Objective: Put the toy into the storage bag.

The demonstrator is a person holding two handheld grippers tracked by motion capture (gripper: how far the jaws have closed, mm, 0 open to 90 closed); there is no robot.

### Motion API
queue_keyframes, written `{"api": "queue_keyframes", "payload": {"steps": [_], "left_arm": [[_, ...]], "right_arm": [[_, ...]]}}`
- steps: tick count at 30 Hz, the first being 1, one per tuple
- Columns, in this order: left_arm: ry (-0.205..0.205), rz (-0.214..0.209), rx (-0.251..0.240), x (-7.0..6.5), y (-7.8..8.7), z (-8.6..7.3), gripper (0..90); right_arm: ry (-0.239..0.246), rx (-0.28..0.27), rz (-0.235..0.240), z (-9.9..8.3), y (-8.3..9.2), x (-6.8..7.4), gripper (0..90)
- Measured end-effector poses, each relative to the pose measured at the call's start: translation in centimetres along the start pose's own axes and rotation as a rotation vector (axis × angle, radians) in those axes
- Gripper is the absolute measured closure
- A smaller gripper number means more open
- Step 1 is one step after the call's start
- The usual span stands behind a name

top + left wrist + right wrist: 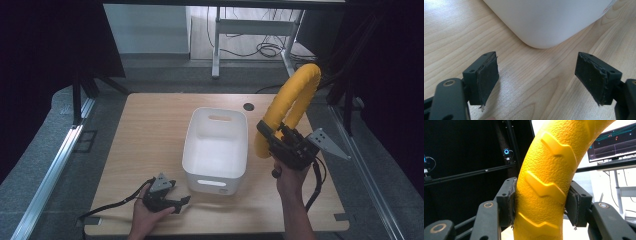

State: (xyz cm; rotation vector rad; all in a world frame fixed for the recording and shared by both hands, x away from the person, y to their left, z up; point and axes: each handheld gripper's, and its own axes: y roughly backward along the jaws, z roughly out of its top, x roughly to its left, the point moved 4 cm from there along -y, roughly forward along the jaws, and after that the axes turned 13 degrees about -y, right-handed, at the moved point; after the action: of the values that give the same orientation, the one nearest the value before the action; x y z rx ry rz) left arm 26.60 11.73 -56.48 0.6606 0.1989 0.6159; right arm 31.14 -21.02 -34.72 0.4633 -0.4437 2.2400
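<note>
Right gripper (pixel 272 137) clamps yellow ring (pixel 295 100); ring stands upright, arching up-right.

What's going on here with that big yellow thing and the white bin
A person is working at a wooden table with a gripper in each hand. The right gripper is shut on a curved yellow ring, textured with raised chevrons, and holds it in the air just to the right of the white bin. The left gripper sits low near the bin's near left corner with its jaws open and nothing between them. The bin looks empty.
</note>
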Motion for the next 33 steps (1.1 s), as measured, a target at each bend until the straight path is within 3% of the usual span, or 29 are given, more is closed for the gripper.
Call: {"api": "queue_keyframes", "payload": {"steps": [16, 33], "left_arm": [[-0.002, 0.0, 0.001, 0.0, 0.0, 0.0, 19.2], [-0.003, 0.002, 0.001, 0.0, 0.0, 0.0, 19.2]], "right_arm": [[0.025, -0.042, 0.043, 1.4, -1.8, 2.7, 48.4], [0.024, 0.005, 0.107, 0.0, -4.6, 5.0, 48.2]]}}
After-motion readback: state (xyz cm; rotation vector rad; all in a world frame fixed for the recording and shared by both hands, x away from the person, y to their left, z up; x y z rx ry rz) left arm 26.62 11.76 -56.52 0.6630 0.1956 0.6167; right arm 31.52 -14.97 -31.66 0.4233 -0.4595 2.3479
